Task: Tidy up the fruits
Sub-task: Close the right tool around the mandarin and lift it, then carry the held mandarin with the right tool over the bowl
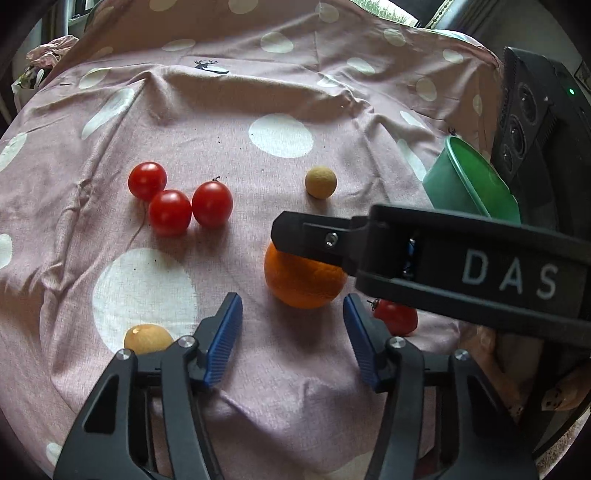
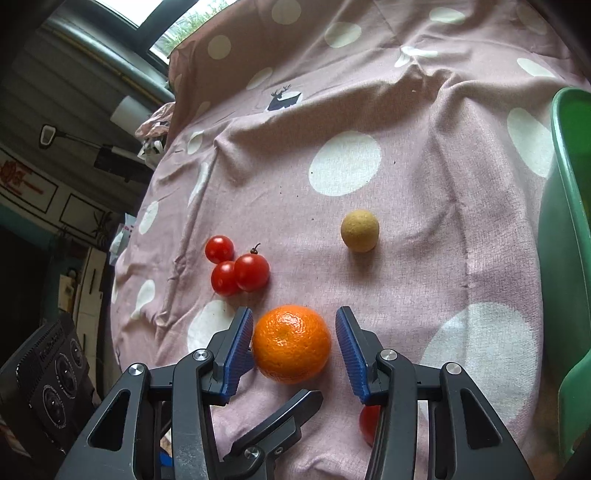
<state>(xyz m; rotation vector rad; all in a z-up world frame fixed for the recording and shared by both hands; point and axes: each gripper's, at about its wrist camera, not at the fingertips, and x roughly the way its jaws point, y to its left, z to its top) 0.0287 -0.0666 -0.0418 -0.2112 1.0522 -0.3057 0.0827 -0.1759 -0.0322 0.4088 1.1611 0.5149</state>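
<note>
The right gripper [image 2: 294, 352] hangs low, jaws spread around the orange [image 2: 291, 343]; the left gripper [image 1: 293, 332] gapes just behind it; four tomatoes [image 1: 212, 204], two tan fruits [image 1: 320, 182] beyond.

Soft daylight enters from a window [image 2: 147, 14] at the far left, blown out white. Fruits cast faint, diffuse shadows toward the near side on the cloth [image 1: 221, 122]. Focus is sharp centrally; fisheye bending and dark vignetting crowd every edge.
</note>
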